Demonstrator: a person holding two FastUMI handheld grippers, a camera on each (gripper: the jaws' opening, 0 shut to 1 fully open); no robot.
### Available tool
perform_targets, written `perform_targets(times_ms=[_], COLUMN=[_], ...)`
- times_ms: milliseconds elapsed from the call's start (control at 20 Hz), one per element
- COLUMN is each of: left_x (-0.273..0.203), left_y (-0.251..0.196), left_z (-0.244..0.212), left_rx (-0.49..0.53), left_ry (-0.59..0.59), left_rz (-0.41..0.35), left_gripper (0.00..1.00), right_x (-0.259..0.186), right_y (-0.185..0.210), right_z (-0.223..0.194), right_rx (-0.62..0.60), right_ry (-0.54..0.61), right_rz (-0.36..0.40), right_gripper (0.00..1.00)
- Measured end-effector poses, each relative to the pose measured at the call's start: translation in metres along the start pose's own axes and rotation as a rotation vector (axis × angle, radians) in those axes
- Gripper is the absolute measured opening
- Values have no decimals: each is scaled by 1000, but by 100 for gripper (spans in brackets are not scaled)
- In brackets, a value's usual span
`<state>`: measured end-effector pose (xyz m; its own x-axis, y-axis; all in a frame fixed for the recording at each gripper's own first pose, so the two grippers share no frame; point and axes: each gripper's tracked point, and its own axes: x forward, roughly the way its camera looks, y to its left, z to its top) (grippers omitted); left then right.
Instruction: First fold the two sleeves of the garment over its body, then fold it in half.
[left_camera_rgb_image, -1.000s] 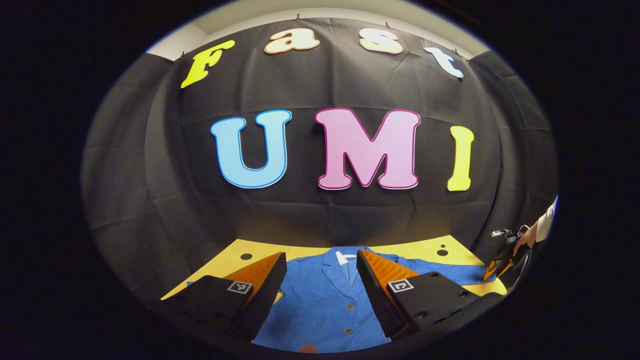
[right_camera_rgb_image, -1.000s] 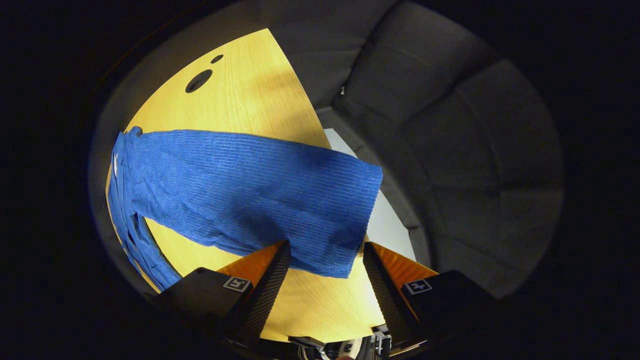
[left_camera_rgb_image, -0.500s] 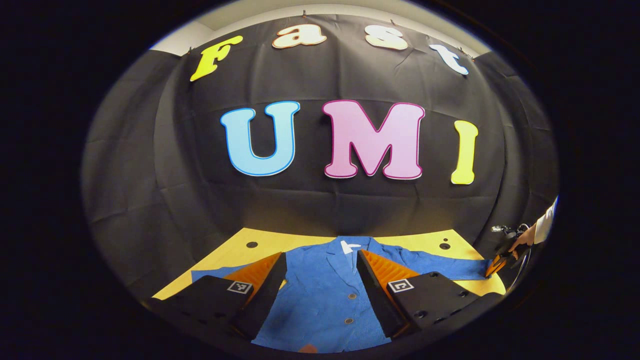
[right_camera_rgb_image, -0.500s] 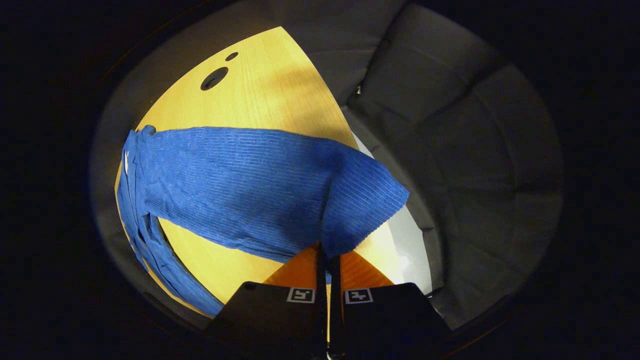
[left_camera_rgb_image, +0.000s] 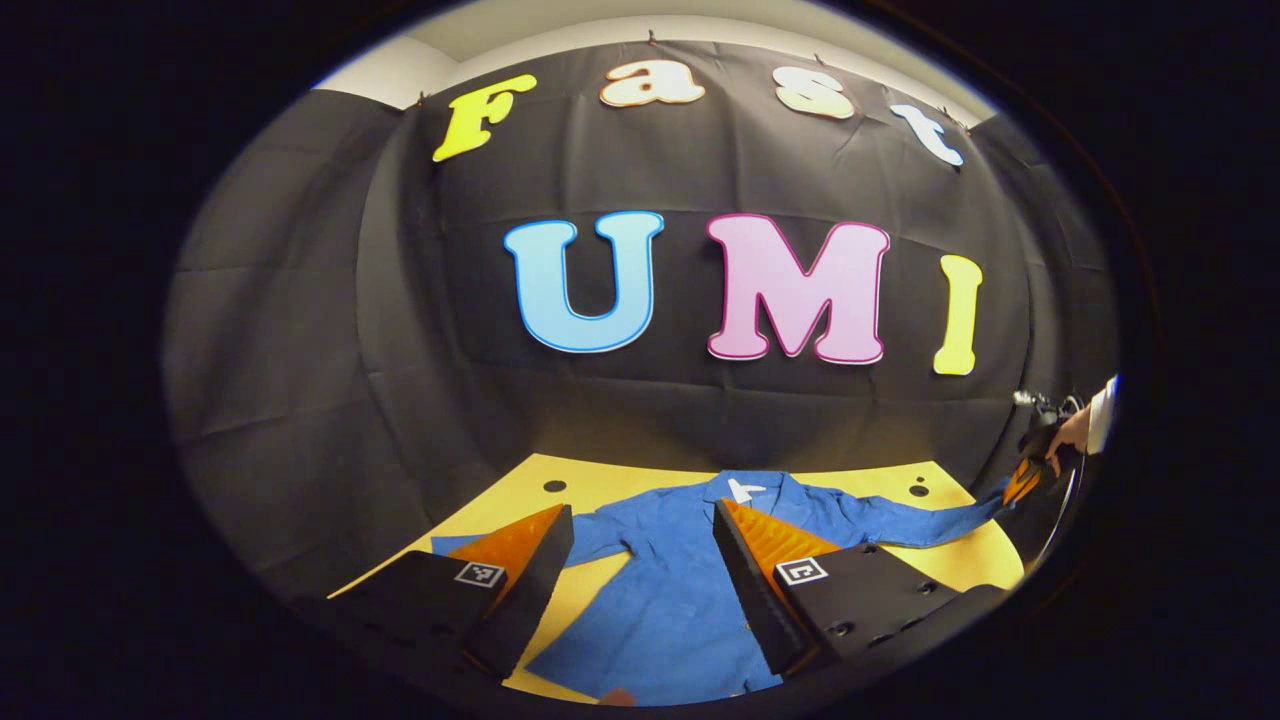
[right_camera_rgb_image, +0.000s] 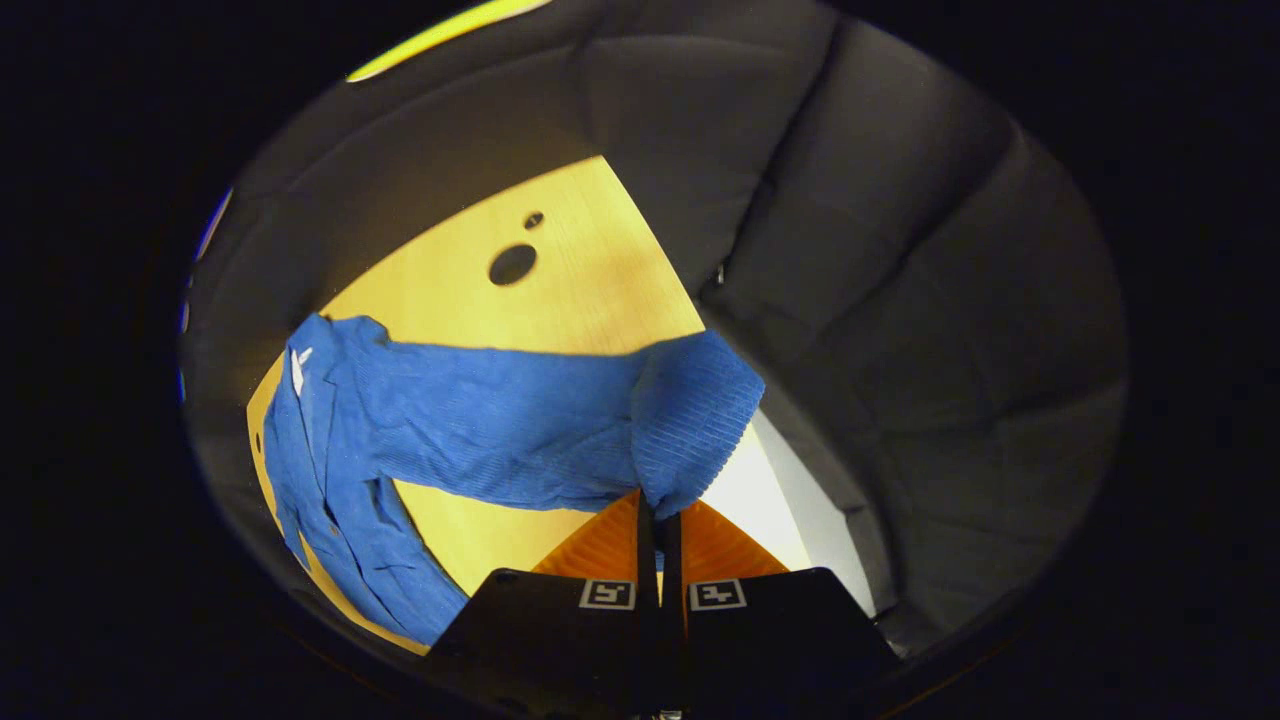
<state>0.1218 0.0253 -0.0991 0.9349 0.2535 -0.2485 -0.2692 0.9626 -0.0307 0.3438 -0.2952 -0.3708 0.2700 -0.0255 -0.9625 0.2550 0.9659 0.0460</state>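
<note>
The blue ribbed shirt (left_camera_rgb_image: 690, 590) lies front up on the yellow wooden surface (right_camera_rgb_image: 560, 290), collar toward the wall. Its right sleeve (right_camera_rgb_image: 560, 420) is lifted off the surface at the cuff, pinched between the orange ridged fingers of the right hand-held gripper (right_camera_rgb_image: 659, 525). The left hand-held gripper (left_camera_rgb_image: 640, 570) hangs wide open above the shirt's body, touching nothing. The shirt's hem is cut off below.

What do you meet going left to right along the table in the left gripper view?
Left sleeve end → left gripper, open over the shirt body → white collar label → right sleeve → right gripper pinching its cuff → hand.
</note>
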Motion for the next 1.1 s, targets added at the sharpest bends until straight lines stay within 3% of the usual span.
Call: perform_targets(times_ms=[150, 350, 550, 700, 850, 1100], left_x=[-7, -18, -31, -47, -65, -91], left_y=[31, 83, 142, 187, 223, 247], left_z=[-5, -9, -22, -41, -65, -97], left_rx=[-35, -53, -68, -82, -111, -135], left_ry=[0, -10, 5, 36, 98, 222], left_rz=[13, 55, 143, 241, 339, 438], left_gripper=[81, 81, 81, 81, 80, 83], right_x=[-64, -133, -152, -139, -108, -6], right_y=[71, 195, 337, 430, 508, 555], right_z=[51, 95, 84, 50, -3, -76], right_rx=[-70, -186, -261, -415, -520, -600], right_ry=[-158, -300, -330, -312, -223, -65], right_rz=[58, 128, 254, 316, 368, 305], right_gripper=[5, 5, 5, 5, 5, 5])
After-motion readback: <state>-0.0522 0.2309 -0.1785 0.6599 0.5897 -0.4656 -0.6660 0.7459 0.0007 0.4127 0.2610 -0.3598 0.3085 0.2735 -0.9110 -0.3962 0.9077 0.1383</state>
